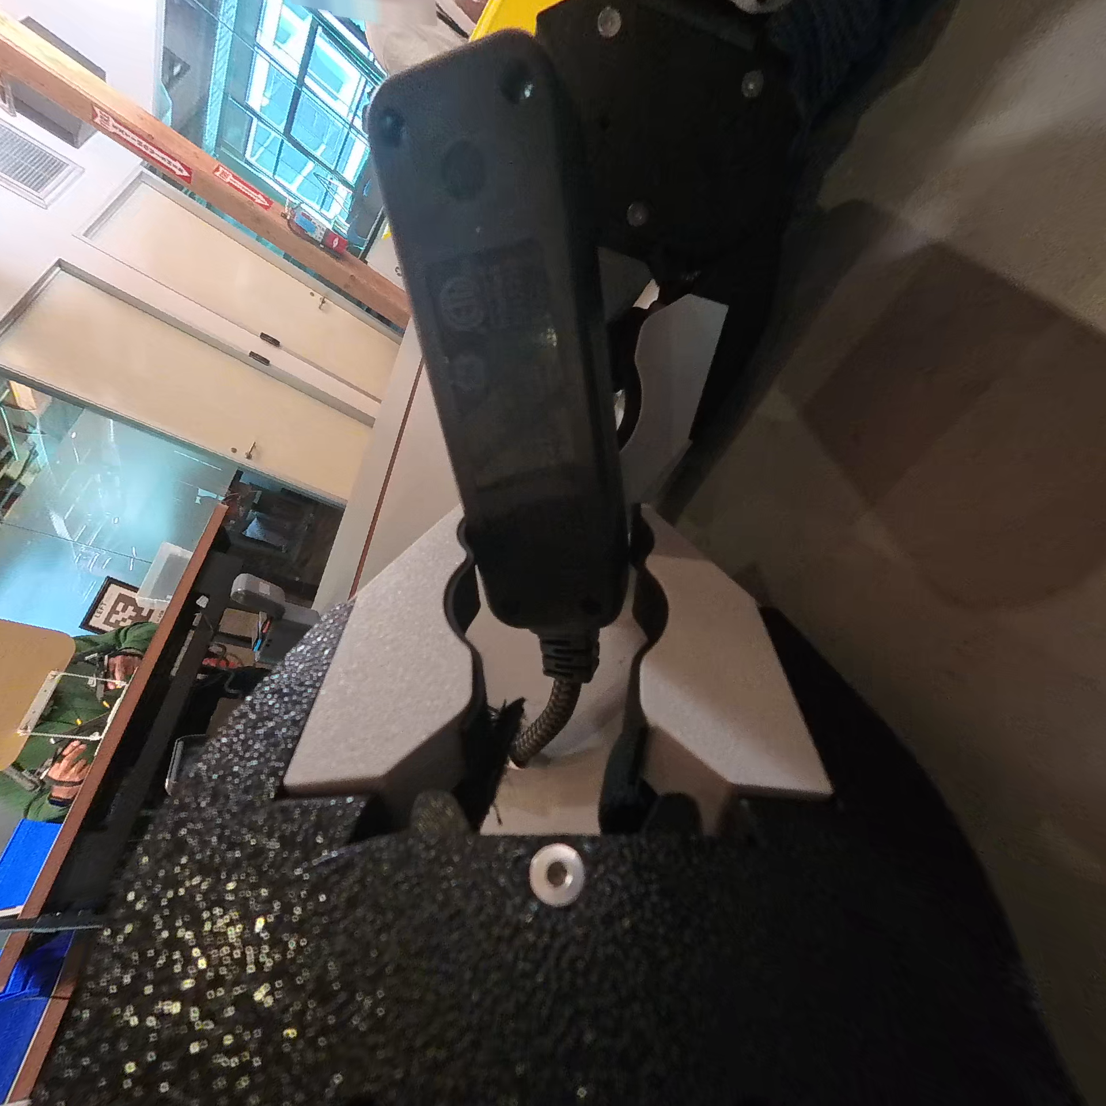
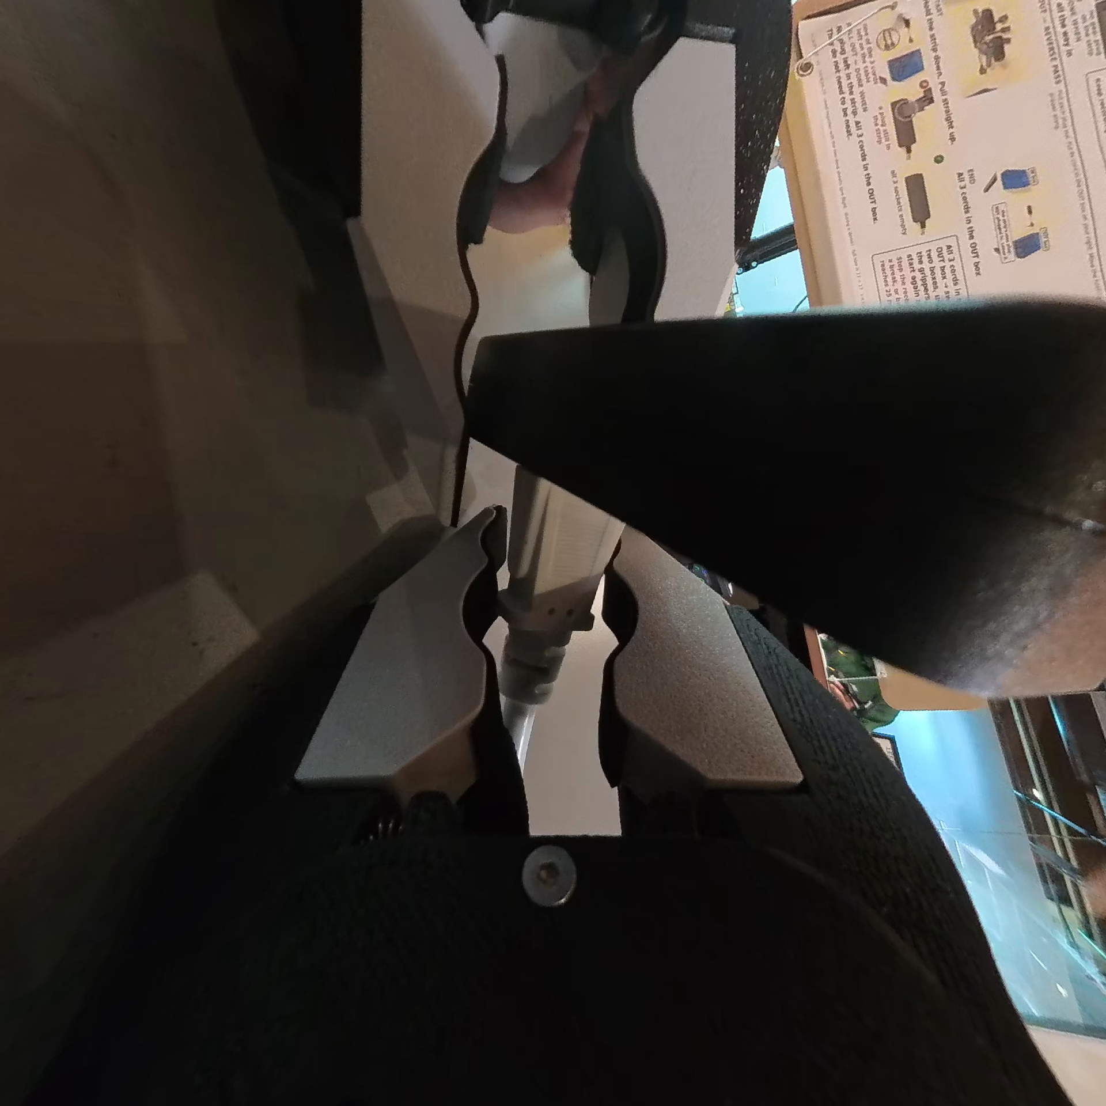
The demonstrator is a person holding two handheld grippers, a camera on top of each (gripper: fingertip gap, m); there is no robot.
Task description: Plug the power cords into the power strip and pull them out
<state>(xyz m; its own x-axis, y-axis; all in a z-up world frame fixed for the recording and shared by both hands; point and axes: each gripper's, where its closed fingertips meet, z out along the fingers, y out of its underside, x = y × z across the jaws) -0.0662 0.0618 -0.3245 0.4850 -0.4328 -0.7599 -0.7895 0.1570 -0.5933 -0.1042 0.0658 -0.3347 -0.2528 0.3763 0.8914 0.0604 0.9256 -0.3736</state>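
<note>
**Both grippers loaded: strip in left, white plug in right**

Left gripper (image 1: 550,574): fingers narrowed onto the cable end of the black power strip (image 1: 509,335), one pad on each side of the body. The strip is lifted off any surface and extends away from the camera, back face toward the lens. That face shows screw recesses at the corners and a label patch in the middle. Its braided cord (image 1: 541,727) exits the strain relief and runs down between the fingers toward the gripper body.

Right gripper (image 2: 547,592): fingers pinched on a white plug (image 2: 559,556), ribbed body between the pads. The white cord (image 2: 517,712) trails back between the fingers. The plug's front end disappears behind the strip's black body (image 2: 778,467), which crosses the right wrist view from the right edge. Cannot tell whether the prongs are seated in a socket.

The left gripper (image 2: 538,179) shows further off in the right wrist view, top centre.

Containers: a blue bin (image 1: 24,886) at the left wrist view's lower left edge, contents not visible. An instruction sheet (image 2: 957,149) sits top right in the right wrist view.
</note>
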